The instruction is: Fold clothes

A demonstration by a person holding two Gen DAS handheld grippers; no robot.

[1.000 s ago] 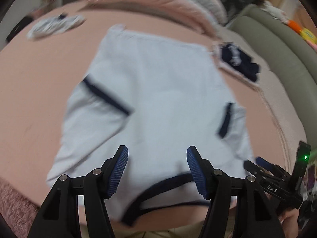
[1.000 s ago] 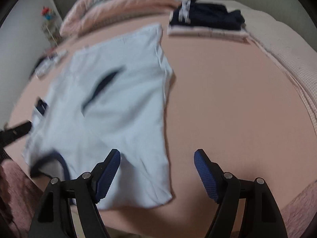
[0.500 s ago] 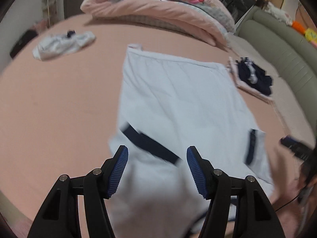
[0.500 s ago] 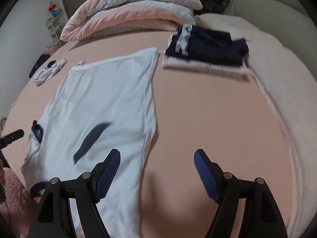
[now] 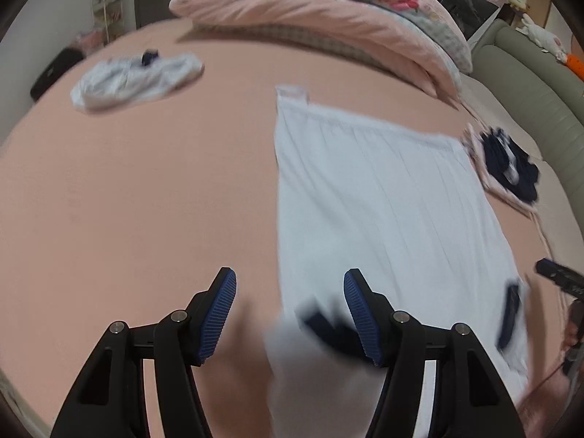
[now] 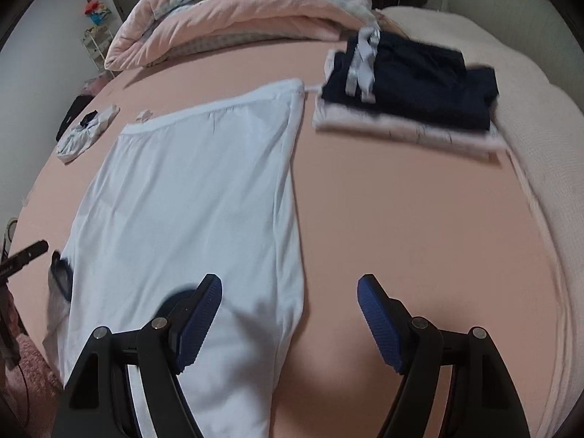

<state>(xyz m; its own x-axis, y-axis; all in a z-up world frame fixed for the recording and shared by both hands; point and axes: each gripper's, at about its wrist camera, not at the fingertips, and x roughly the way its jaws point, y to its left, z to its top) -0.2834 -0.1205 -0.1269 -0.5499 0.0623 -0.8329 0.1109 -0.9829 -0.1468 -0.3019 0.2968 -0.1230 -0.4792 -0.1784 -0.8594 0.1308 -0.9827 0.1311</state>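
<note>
- The white T-shirt (image 6: 189, 197) lies flat on the pink bed (image 6: 401, 219), hem far, collar near, both sleeves folded in.
- Left gripper (image 5: 290, 314) and right gripper (image 6: 290, 321) hang wide and empty over its near corners.
- Pinch both near corners evenly, then carry them far to the hem.
- Keep clear of the folded stack (image 6: 408, 95).

A smooth, matt white cotton-like shirt (image 6: 189, 197) with dark navy trim lies on a soft, matt pink bed sheet (image 6: 401, 226). Ribbed blue rubbery pads (image 5: 219, 314) line matt black plastic fingers with small shiny metal pins. A plush pink quilt (image 5: 328, 11) looks fleecy.
</note>
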